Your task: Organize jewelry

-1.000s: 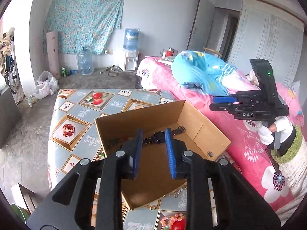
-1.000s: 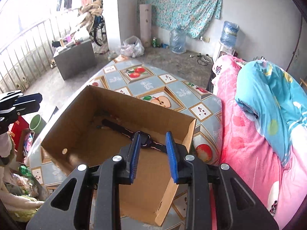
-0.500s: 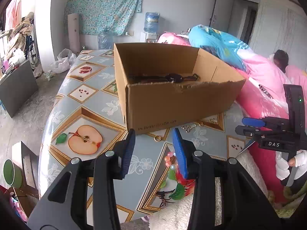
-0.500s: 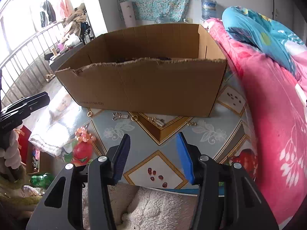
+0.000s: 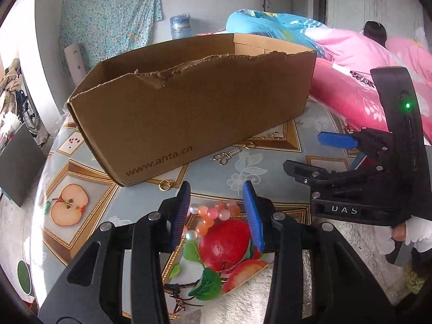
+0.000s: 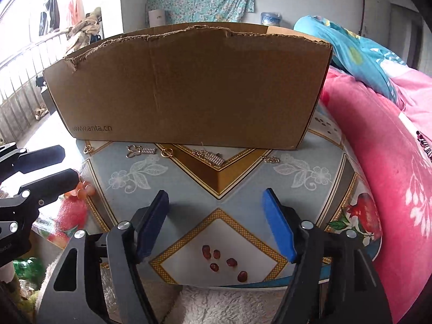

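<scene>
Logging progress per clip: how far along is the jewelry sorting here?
Done: cannot tell; the cardboard box hides its inside. In hand: nothing; the left gripper and right gripper are empty, and their jaws have just been opening. Left: the pink bead bracelet, gold rings, butterfly clasp and chain all lie on the table before the box.

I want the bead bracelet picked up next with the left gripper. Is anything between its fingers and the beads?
Nothing visible. The left gripper is open just above the pink bead bracelet, which lies on bare tablecloth in front of the cardboard box.
</scene>
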`<state>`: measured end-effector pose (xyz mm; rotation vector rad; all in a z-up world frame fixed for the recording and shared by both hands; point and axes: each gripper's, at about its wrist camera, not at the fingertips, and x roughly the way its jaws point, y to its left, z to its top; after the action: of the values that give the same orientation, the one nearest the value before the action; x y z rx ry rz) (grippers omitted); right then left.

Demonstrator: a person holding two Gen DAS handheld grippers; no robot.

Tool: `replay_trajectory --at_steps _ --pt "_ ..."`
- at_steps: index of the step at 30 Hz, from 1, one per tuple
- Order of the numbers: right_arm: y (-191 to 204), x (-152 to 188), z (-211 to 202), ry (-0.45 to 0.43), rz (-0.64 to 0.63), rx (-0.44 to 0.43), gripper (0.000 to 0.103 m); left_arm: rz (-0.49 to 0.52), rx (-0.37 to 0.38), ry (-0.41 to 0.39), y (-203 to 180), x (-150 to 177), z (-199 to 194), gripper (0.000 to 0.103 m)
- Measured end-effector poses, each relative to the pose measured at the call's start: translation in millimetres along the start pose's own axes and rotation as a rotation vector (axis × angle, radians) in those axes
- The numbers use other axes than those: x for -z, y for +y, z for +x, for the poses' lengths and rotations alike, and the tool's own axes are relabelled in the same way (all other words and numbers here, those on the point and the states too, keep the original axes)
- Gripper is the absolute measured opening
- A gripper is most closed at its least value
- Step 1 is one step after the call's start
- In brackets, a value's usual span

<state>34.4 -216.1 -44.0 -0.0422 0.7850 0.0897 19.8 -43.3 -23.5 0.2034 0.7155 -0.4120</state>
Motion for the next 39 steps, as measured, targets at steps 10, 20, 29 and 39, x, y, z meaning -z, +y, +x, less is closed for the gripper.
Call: replay_trajectory --at_steps 10,20,29,39 --pt "-4 4 5 -0.011 0.023 -0.003 0.097 0.064 -0.039 0.03 -6 8 12 0.017" --pt "0 12 2 -0.038 0.023 0.0 0.097 -0.004 -0.109 0.09 31 17 4 0.014" --pt "1 16 1 -0.051 0.026 0.003 0.097 -0.116 -0.066 0.009 49 -1 -5 0.014" --pt "4 17 0 -0.058 0.023 0.0 0.097 -0.116 -0.106 0.076 39 -19 35 0.014"
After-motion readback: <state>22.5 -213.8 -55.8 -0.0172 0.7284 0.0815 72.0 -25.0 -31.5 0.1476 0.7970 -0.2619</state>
